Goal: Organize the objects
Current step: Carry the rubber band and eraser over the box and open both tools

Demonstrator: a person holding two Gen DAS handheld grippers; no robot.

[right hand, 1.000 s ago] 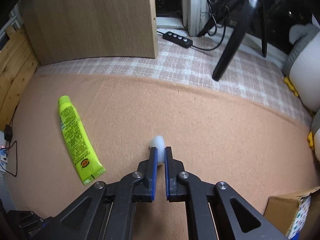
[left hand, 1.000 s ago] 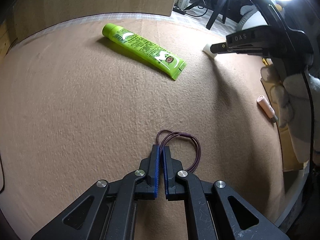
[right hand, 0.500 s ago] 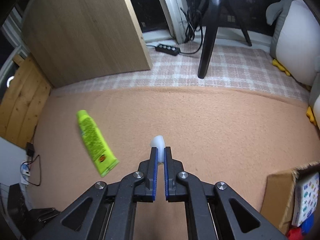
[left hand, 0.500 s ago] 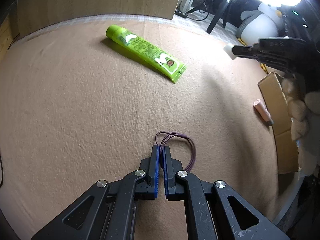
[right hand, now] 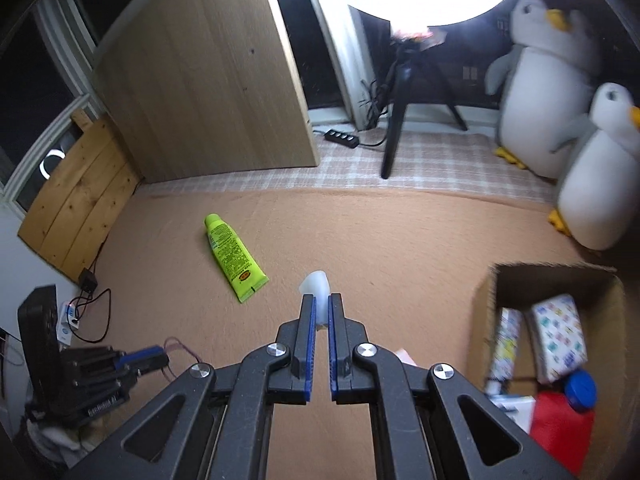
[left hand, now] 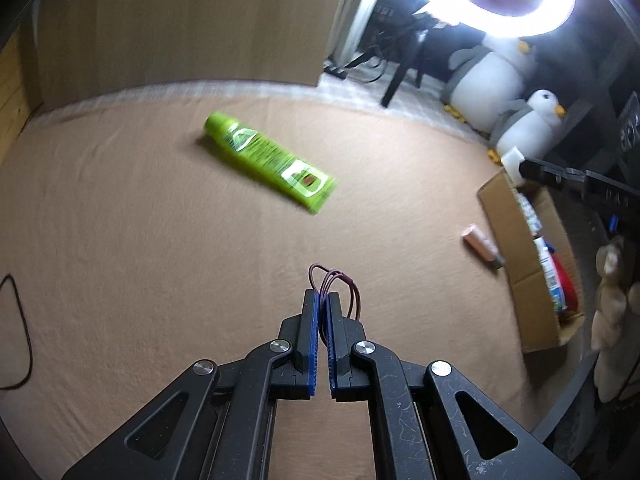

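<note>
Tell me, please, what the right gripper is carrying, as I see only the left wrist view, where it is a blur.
Observer: The right gripper is shut on a small, translucent white cap-like piece.
Operator: Is it lined up with the box?
Observer: Not in its own view: the cardboard box lies off to the right of its fingertips, and tan blanket shows ahead of them.
Operator: What is already in the box?
Observer: A red bottle with a blue cap, and a patterned pack behind it.
</note>
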